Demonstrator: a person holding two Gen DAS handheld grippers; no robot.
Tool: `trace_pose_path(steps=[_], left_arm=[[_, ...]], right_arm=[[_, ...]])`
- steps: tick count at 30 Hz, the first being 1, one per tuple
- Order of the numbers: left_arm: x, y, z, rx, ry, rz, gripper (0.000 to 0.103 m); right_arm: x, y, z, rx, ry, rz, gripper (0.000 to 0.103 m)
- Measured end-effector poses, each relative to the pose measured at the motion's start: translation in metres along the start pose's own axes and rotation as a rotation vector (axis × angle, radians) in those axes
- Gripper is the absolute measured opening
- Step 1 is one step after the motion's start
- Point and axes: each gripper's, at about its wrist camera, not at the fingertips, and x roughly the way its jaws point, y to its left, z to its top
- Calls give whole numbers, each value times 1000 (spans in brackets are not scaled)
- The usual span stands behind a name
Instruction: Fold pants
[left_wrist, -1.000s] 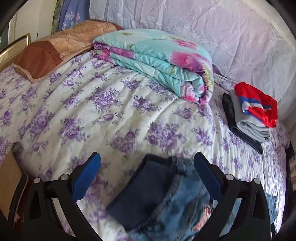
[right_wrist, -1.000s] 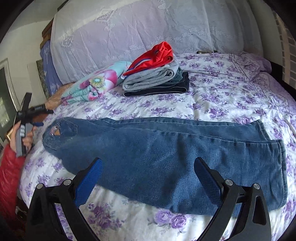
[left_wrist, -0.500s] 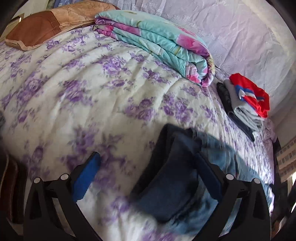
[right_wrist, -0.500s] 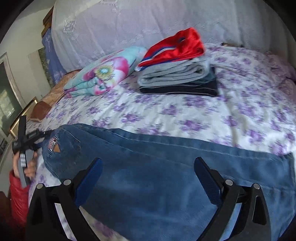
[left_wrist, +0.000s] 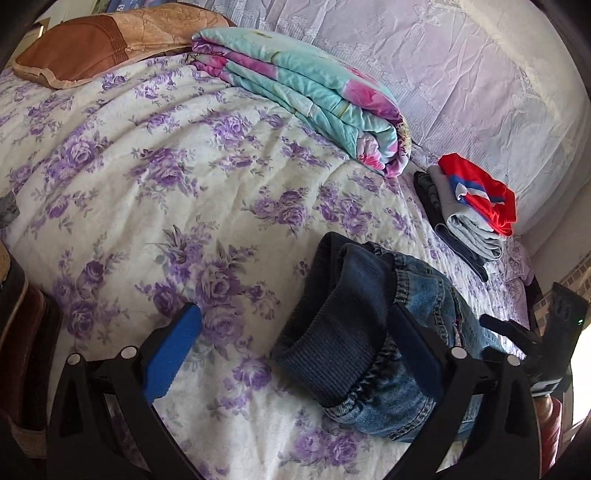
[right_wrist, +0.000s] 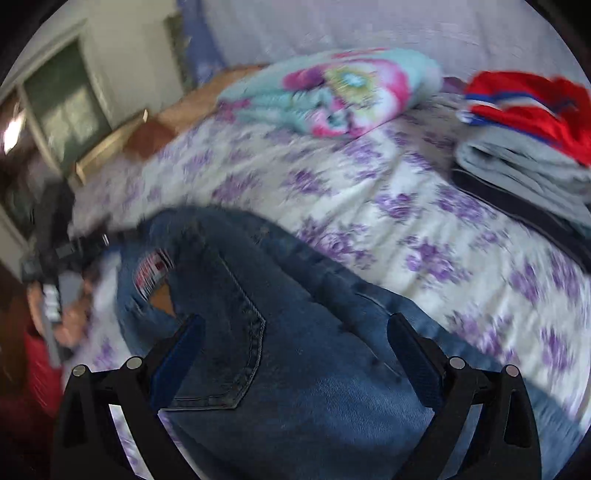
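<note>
Blue denim pants (right_wrist: 303, 350) lie flat across the purple-flowered bed cover. In the left wrist view their ribbed dark waistband end (left_wrist: 343, 332) faces me, with the denim bunched behind it. My left gripper (left_wrist: 295, 350) is open, its right finger beside the waistband. My right gripper (right_wrist: 293, 354) is open and empty, just above the seat of the pants near the back pocket (right_wrist: 229, 354). The right wrist view is blurred. The left gripper also shows there at the far left (right_wrist: 55, 251).
A folded floral quilt (left_wrist: 306, 96) and a brown pillow (left_wrist: 107, 44) lie at the head of the bed. A stack of folded clothes with a red top (left_wrist: 469, 214) sits by the padded headboard (left_wrist: 480, 74). The bed's edge is under my left gripper.
My right gripper has swept left along the pants from the legs to the seat and dropped closer. The left gripper has drawn back slightly, showing more of the waistband.
</note>
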Motion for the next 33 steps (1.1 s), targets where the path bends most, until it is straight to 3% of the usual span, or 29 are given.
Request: trace_pose_path(steps=[2,3,5,7,9,10,15,19,24,26,28,30,33], left_arm=[[0,1,1,-4,-2,-9,99],[0,-1,0,-3,-5,-10,99],[1,-1,0,-1,-7,-9,99],[0,-2,0,-2,-10,-11,98],[-1,-2,0,-2,-16,-14,98],[-2,-2,-1,-4,-20,-15,98],[-17,-1,-6,-8,-85,-2,98],[-44,0,-22,-19,-175,11,98],[-90,14,-62,-87,-249,-53,98],[-108,18,-81,-97,-263,-40,98],[-120,20,-96,-93,-258,-24,98],[-133,22,-109,-89,-255,15,98],[-155,28,-124,-95,-267,66,98]], right_arm=[[7,10,-1,-78,13,11,94],[7,17,-3,-114,9,22,79],[-4,29,-10,-152,-36,-26,66],[-17,39,-22,-184,-65,-71,46],[-35,50,-37,-192,-85,-82,34],[-42,54,-42,-190,-89,-73,33],[-66,86,-74,-195,-117,-43,33],[-84,106,-100,-163,-148,42,33],[-86,146,-149,-197,-76,183,36],[-81,157,-166,-203,-44,225,44],[-81,164,-174,-201,-49,239,62],[-86,170,-179,-205,-72,254,73],[-96,176,-181,-197,-107,281,76]])
